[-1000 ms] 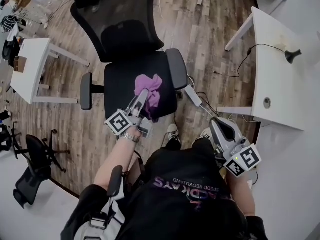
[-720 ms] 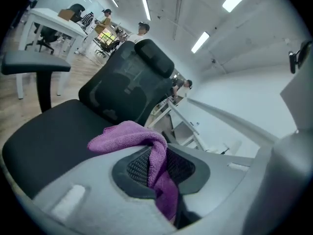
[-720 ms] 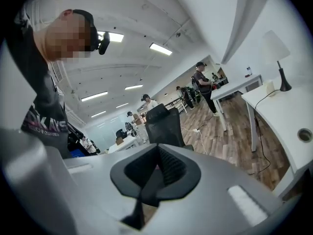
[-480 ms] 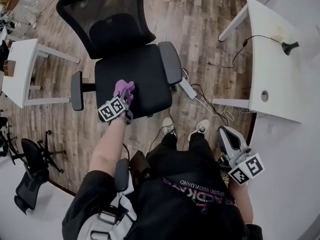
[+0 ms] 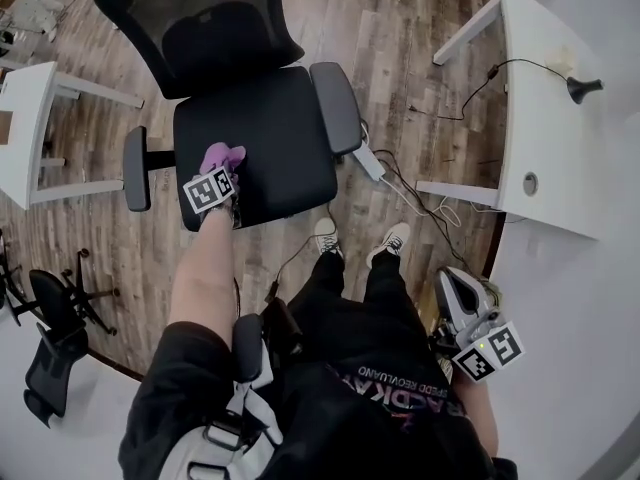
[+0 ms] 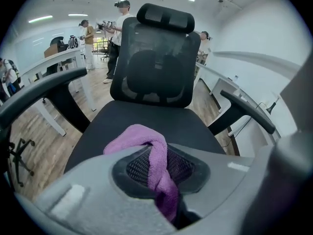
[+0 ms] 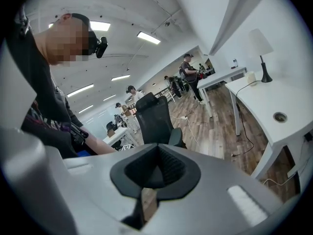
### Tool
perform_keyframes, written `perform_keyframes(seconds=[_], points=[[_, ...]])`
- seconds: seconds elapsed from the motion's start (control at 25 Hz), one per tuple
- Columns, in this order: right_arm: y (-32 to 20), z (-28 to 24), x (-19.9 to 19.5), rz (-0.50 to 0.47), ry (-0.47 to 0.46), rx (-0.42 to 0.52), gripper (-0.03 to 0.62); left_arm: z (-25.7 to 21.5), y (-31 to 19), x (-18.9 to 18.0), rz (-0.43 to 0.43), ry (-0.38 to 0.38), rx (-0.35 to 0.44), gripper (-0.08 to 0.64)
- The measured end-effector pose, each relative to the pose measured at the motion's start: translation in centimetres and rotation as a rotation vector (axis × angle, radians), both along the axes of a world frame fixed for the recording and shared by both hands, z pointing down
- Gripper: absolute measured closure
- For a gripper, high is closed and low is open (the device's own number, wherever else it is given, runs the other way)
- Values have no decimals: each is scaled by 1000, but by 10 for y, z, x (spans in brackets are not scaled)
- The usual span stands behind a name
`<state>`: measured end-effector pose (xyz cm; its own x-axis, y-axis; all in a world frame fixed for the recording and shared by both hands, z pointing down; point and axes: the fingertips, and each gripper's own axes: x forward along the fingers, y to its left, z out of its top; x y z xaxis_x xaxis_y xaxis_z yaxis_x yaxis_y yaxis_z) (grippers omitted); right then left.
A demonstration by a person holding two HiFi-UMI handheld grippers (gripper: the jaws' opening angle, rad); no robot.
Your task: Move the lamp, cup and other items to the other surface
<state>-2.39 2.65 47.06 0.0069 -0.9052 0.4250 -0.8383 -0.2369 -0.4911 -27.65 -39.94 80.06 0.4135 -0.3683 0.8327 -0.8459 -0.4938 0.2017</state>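
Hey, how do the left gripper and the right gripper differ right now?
The left gripper is clamped on a purple cloth; the right gripper is shut on nothing. The left gripper reaches down over the black office chair's seat; the right gripper hangs at the person's side, away from the chair. Both are grey two-jaw grippers bearing marker cubes.

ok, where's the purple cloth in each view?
Head view: purple cloth left of centre, at the lower-left edge of the black office chair seat.
Left gripper view: lower centre, low against the seat.
Right gripper view: not in it.
Shared landmark: the black office chair, in all three.
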Motion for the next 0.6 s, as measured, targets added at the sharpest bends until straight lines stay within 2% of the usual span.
perform_keyframes(seconds=[0.16,0.28,0.44,0.6], points=[[5,11,-5,14,-30,-15,592,6,-2,1,7,-15,-48,494],[6,16,-11,11,-43,-18,592,8,-1,-2,11,-41,-67,460],[3,10,-13,-2,-32,-8,592,7,-5,-11,12,-91,-49,429],[8,6,-10,1,-28,-1,592,1,-6,-22,-21,-118,-10,429]])
